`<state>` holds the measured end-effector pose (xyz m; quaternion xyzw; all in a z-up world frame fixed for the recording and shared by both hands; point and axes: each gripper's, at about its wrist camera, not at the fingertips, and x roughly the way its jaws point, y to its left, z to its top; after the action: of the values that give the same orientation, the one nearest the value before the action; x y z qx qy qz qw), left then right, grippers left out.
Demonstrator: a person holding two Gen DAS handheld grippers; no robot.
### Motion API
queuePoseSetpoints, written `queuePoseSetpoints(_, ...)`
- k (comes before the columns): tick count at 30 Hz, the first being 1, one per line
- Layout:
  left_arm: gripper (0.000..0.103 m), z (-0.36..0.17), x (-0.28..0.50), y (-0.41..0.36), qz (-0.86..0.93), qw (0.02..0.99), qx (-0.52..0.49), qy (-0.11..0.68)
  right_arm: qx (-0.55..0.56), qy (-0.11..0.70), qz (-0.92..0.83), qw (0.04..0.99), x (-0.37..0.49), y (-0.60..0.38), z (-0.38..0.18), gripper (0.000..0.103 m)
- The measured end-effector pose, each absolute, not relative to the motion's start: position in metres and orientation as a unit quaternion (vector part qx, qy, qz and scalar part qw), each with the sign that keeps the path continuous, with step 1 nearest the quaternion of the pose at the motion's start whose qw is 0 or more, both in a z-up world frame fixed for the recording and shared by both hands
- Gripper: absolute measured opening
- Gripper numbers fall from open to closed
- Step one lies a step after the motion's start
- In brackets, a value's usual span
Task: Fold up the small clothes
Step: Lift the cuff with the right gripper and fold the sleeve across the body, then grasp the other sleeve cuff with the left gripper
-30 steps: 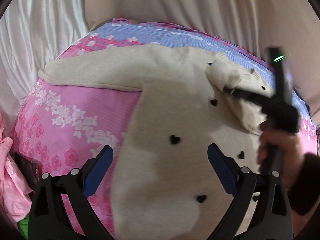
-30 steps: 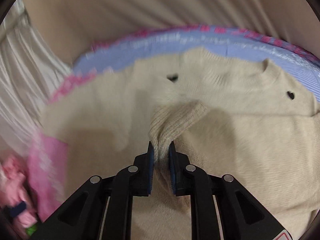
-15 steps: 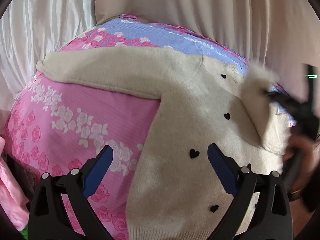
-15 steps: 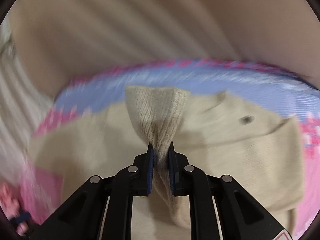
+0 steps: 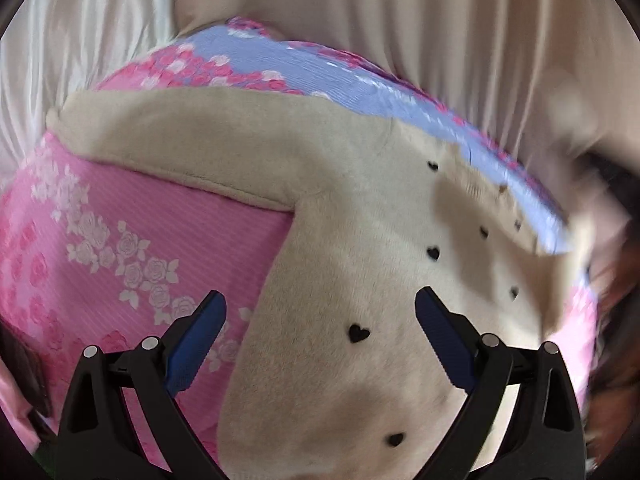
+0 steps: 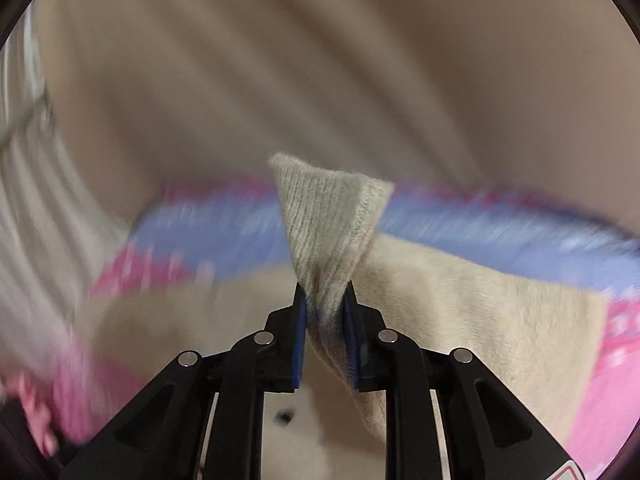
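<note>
Your left gripper (image 5: 320, 332) hangs tilted downward, jaws spread wide and holding nothing. Your right gripper (image 6: 325, 300) is nearly closed (jaws easing apart), cloth pinched between.

1. The right gripper (image 6: 325, 300) has the cream sweater's ribbed cuff (image 6: 332, 216) between its fingers, jaws opening.
2. The sweater (image 6: 480, 304) lies on a blurred pink-and-blue cloth (image 6: 500, 232).
</note>
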<state>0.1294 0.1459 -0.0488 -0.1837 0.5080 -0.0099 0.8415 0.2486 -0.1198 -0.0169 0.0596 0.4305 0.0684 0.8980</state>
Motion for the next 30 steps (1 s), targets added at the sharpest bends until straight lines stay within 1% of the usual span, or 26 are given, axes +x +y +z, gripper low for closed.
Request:
queuePoseSetpoints(2, 0.093, -0.052, 0.136, 0.172, 0.009, 0.83, -0.229, 0.509, 0.014, 0.501, 0.078, 0.862, 0.246, -0.086, -0.072, 0.019)
queuePoseSetpoints(4, 0.093, -0.054, 0.14, 0.202, 0.044, 0.827, -0.255, 0.499, 0.015, 0.504, 0.091, 0.859, 0.225, -0.074, -0.085, 0.019)
queuePoseSetpoints(5, 0.093, -0.056, 0.141, 0.215, 0.059, 0.827, -0.262, 0.494, 0.015, 0.504, 0.102, 0.857, 0.211, -0.071, -0.086, 0.021)
queuePoseSetpoints(6, 0.093, -0.058, 0.145, 0.233, 0.078, 0.827, -0.269, 0.487, 0.008, 0.507, 0.109, 0.855, 0.204, -0.067, -0.087, 0.028)
queuePoseSetpoints(7, 0.093, -0.061, 0.15, 0.252, 0.1, 0.826, -0.274, 0.482, 0.0, 0.509, 0.114, 0.853, 0.195, -0.065, -0.087, 0.033)
queuePoseSetpoints(11, 0.093, -0.072, 0.179, 0.326, 0.189, 0.83, -0.258, 0.457, -0.039, 0.514, 0.125, 0.847, 0.163, -0.055, -0.085, 0.036)
queuePoseSetpoints(13, 0.093, -0.079, 0.194, 0.362, 0.213, 0.827, -0.27, 0.445, -0.045, 0.517, 0.123, 0.846, 0.158, -0.061, -0.08, 0.045)
queuePoseSetpoints(16, 0.093, -0.093, 0.214, 0.416, 0.255, 0.814, -0.308, 0.422, -0.041, 0.529, 0.106, 0.841, 0.141, -0.073, -0.079, 0.049)
queuePoseSetpoints(20, 0.092, -0.119, 0.23, 0.461, 0.288, 0.786, -0.355, 0.417, -0.037, 0.548, 0.078, 0.832, 0.123, -0.089, -0.086, 0.05)
queuePoseSetpoints(21, 0.088, -0.121, 0.231, 0.463, 0.285, 0.788, -0.36, 0.41, -0.036, 0.552, 0.069, 0.83, 0.12, -0.093, -0.087, 0.052)
queuePoseSetpoints(22, 0.081, -0.124, 0.234, 0.464, 0.283, 0.793, -0.36, 0.401, -0.032, 0.557, 0.061, 0.828, 0.118, -0.096, -0.089, 0.055)
queuePoseSetpoints(23, 0.075, -0.125, 0.238, 0.462, 0.276, 0.799, -0.355, 0.399, -0.025, 0.564, 0.053, 0.824, 0.116, -0.1, -0.091, 0.056)
queuePoseSetpoints(24, 0.059, -0.127, 0.242, 0.46, 0.264, 0.804, -0.351, 0.401, -0.016, 0.57, 0.047, 0.821, 0.114, -0.104, -0.093, 0.056)
queuePoseSetpoints(25, 0.045, -0.129, 0.247, 0.459, 0.263, 0.805, -0.344, 0.406, -0.005, 0.574, 0.042, 0.818, 0.114, -0.108, -0.095, 0.056)
queuePoseSetpoints(26, 0.037, -0.128, 0.25, 0.456, 0.273, 0.805, -0.332, 0.409, 0.008, 0.576, 0.036, 0.817, 0.113, -0.113, -0.095, 0.056)
queuePoseSetpoints(27, 0.016, -0.126, 0.252, 0.454, 0.275, 0.807, -0.327, 0.407, 0.015, 0.575, 0.029, 0.817, 0.112, -0.116, -0.094, 0.056)
queuePoseSetpoints(28, 0.007, -0.121, 0.252, 0.449, 0.263, 0.814, -0.329, 0.399, 0.019, 0.574, 0.024, 0.819, 0.112, -0.119, -0.093, 0.056)
queuePoseSetpoints(30, 0.006, -0.105, 0.252, 0.435, 0.252, 0.83, -0.318, 0.382, 0.019, 0.568, 0.014, 0.822, 0.107, -0.124, -0.09, 0.057)
